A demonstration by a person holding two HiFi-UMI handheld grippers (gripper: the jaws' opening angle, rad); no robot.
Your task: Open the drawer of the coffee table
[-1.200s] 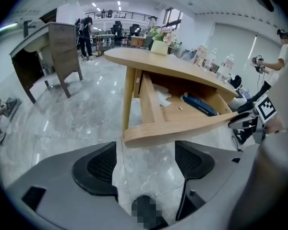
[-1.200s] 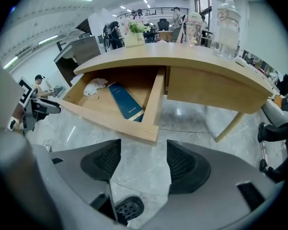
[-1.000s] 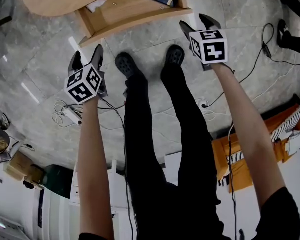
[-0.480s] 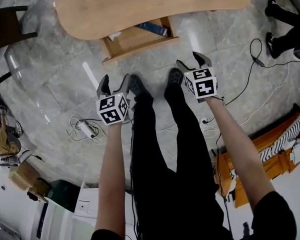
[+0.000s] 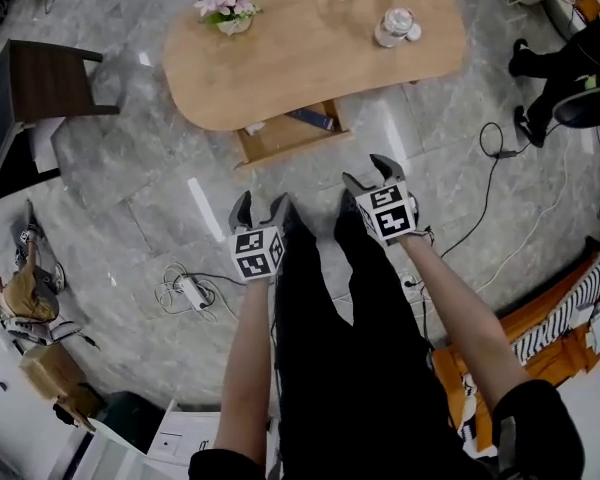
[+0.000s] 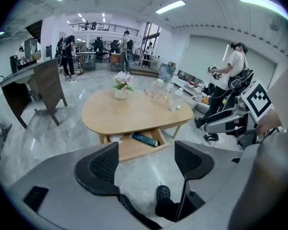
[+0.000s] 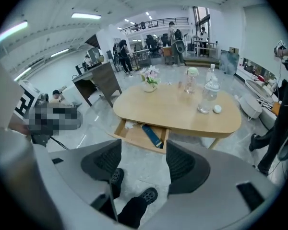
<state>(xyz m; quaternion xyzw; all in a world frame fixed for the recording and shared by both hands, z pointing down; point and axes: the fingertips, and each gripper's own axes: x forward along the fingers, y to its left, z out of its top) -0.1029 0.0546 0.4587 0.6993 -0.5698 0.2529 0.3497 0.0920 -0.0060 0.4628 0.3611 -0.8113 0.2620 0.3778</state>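
Note:
The oval wooden coffee table (image 5: pixel 310 53) stands ahead of me, and its drawer (image 5: pixel 280 140) is pulled out toward me. A dark blue book (image 5: pixel 310 119) and a white scrap lie inside the drawer (image 6: pixel 134 147) (image 7: pixel 139 139). My left gripper (image 5: pixel 258 209) hangs open over the floor, well short of the drawer, with nothing between its fingers. My right gripper (image 5: pixel 373 174) is open too, empty, a little nearer the table's front edge. Both grippers (image 6: pixel 146 159) (image 7: pixel 141 159) point at the table from a standing distance.
On the table top are a flower pot (image 5: pixel 227 3), glass bottles (image 5: pixel 392 26) and a small white ball. A dark chair (image 5: pixel 35 88) stands at the left. Cables and a power strip (image 5: pixel 185 290) lie on the grey floor. Another person (image 6: pixel 230 80) stands at the right.
I have stepped back and both grippers have drawn away from the drawer toward my body. The table now shows whole, with the drawer still out.

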